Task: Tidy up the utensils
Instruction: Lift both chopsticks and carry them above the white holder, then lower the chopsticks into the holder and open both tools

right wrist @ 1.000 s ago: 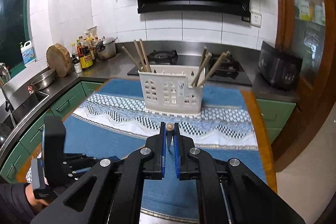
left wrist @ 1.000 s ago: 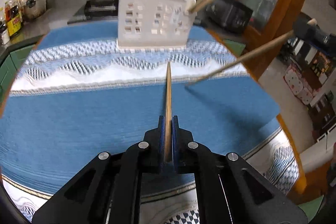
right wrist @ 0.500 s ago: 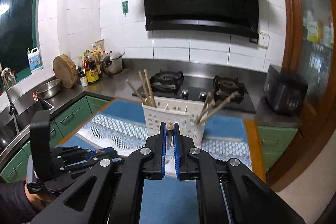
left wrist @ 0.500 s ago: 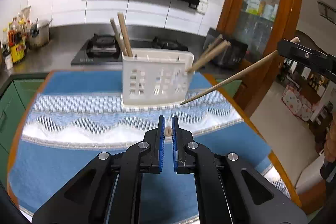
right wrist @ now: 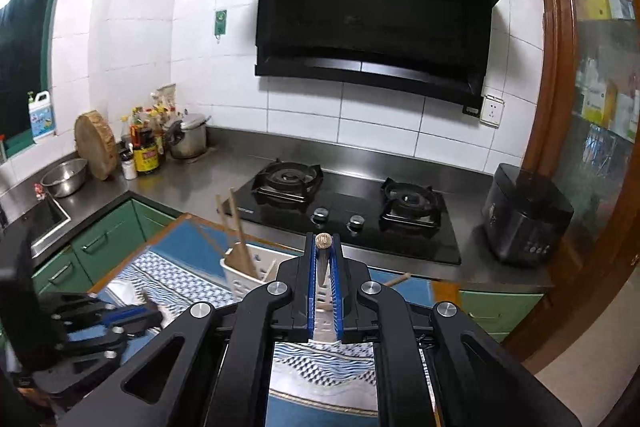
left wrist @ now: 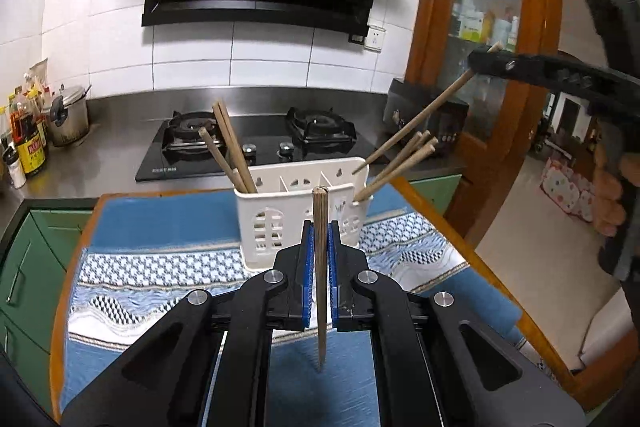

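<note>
Raised since a second ago: left gripper [left wrist: 320, 227] clamped on an upright chopstick [left wrist: 320, 267], right gripper [right wrist: 323, 247] clamped on another chopstick [right wrist: 322, 241], now angled over the white utensil caddy [left wrist: 280, 227]. Three sticks in the caddy's left compartment, several in the right. Blue patterned cloth [left wrist: 160, 267] on the tabletop; gas hob [left wrist: 260, 143] and black hood [right wrist: 372, 7] behind.

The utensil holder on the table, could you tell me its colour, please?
White, clearest in the left wrist view: the utensil holder.

Chopsticks [left wrist: 232, 151] in caddy [left wrist: 280, 223], stove [left wrist: 256, 143] behind
</note>
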Tool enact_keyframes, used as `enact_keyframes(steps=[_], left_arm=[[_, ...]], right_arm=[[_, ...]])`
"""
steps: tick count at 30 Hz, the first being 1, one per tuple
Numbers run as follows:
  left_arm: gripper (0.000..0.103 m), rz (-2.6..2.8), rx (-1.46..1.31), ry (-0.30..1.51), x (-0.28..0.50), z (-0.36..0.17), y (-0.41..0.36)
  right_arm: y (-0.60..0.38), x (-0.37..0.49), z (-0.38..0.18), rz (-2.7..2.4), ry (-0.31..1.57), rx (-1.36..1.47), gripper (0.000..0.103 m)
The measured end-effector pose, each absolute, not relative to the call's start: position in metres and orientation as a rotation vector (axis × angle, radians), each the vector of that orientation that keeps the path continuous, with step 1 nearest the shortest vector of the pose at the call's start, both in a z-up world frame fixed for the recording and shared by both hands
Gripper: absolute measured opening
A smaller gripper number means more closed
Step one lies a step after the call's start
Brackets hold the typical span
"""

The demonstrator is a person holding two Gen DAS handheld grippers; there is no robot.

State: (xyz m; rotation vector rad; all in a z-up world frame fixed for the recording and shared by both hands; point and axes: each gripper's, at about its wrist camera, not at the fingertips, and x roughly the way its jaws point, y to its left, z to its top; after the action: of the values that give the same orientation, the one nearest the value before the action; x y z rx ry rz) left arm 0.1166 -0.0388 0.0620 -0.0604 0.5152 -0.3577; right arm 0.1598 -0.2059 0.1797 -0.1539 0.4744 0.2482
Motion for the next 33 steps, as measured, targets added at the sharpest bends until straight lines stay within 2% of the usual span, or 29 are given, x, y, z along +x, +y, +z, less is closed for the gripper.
enact_keyframes(steps=[12,19,22,33], left_arm=[[0.005,-0.327,-0.032,0.343,0.146,0.144,-0.028],[0.005,-0.291,-0.017,0.260,0.181,0.185,-0.033],[0.005,-0.278,-0.018,0.241,0.196,0.191,-0.038],[0.005,-0.229,-0.067,0.269,0.241,0.161,-0.042]], right_arm=[[-0.205,0.222,0.140,0.257,0.642,-0.141,0.007],[-0.210,0.219,0.137,0.252,0.623,-0.124,0.012],[-0.210,0.207,0.139,0.251,0.594,-0.142,0.017],[-0.218,0.162,0.127,0.265,0.568,-0.149,0.022]])
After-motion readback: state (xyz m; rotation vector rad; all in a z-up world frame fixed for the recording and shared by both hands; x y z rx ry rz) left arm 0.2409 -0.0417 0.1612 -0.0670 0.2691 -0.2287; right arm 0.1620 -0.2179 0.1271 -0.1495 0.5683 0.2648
